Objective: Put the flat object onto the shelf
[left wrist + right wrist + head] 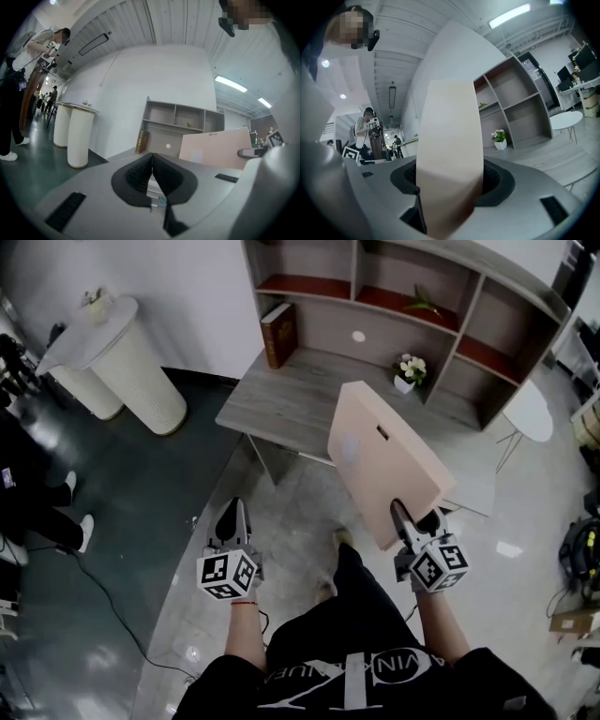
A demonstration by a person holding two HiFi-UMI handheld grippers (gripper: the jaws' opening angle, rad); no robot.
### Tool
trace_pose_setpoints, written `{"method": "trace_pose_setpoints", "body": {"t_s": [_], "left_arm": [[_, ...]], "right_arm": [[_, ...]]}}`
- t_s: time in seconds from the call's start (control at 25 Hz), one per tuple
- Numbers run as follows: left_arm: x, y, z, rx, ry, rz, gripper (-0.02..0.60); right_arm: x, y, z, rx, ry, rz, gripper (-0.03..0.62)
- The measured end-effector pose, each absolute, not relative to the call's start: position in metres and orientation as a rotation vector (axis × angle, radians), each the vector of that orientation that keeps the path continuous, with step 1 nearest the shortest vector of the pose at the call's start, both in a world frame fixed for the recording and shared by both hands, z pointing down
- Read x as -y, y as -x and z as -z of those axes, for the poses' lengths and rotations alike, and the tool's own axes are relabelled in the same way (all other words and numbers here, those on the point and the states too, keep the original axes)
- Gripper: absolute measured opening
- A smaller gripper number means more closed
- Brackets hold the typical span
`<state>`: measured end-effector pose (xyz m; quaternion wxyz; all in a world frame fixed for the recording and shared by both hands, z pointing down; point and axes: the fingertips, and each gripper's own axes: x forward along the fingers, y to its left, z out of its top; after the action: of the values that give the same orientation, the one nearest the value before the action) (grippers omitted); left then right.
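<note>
The flat object is a pale beige board (384, 460) with a small slot near its top. My right gripper (415, 521) is shut on its lower edge and holds it upright, tilted toward the desk. In the right gripper view the board (450, 140) stands between the jaws and hides most of the scene. The grey open shelf (412, 296) with red-backed compartments stands on the desk (291, 395) ahead; it is the shelf (511, 103) seen beyond the board. My left gripper (234, 519) hangs low at the left, shut and empty, its jaws (151, 176) pressed together.
A brown book (278, 334) leans at the shelf's left end, and a small white flower pot (409, 371) stands on the desk by the shelf. Two white ribbed stands (122, 362) are at the left. A round white table (528, 409) is on the right. A person stands at the far left.
</note>
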<state>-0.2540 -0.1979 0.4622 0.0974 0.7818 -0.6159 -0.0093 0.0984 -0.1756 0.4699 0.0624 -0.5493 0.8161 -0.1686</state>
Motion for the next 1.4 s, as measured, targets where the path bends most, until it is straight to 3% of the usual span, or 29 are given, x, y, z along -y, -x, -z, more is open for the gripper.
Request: {"method": "trace_pose_setpoints", "body": {"t_s": [1.4], "left_arm": [[0.342,0.256,-0.475,1.876,-2.211,0.049,0.006]], "right_arm": [[0.353,-0.068,-0.475,-2.564,1.529,0.586,0.293]]}}
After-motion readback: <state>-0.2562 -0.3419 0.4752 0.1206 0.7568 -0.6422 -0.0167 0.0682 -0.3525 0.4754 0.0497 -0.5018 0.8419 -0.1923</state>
